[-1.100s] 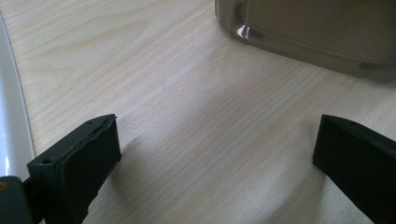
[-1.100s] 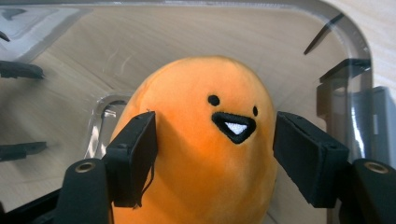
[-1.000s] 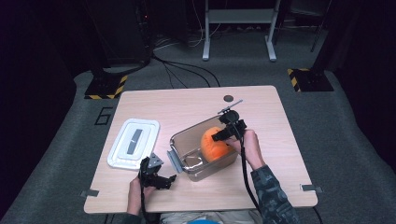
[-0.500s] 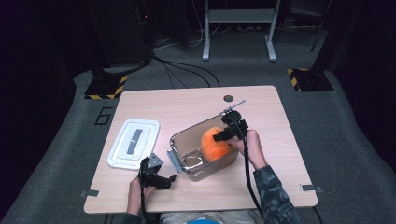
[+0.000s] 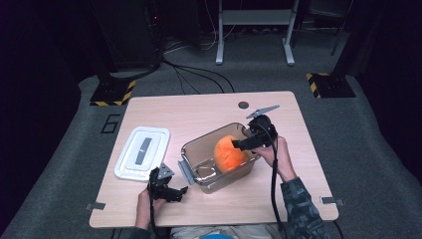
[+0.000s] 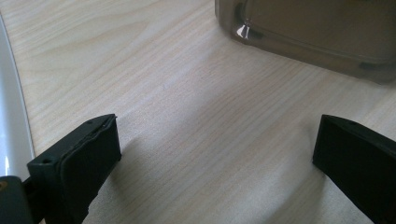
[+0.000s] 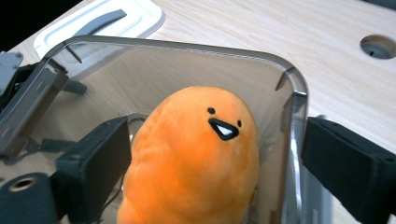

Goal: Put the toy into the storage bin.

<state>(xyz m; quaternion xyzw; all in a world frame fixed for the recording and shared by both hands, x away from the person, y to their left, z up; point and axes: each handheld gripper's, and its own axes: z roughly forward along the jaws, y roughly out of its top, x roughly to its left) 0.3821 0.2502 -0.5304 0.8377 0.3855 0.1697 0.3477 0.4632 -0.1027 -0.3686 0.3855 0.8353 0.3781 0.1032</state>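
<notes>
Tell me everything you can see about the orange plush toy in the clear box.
The orange plush toy is a rounded, egg-shaped soft figure of fuzzy fabric, with two small black dot eyes and a black open mouth showing white inside. It stands roughly upright inside the clear plastic container, near its right end, and rises above the rim. The right tongs have just been opening; their jaws stand on either side of the toy, one inside the container and one outside its wall, not pressing it.
</notes>
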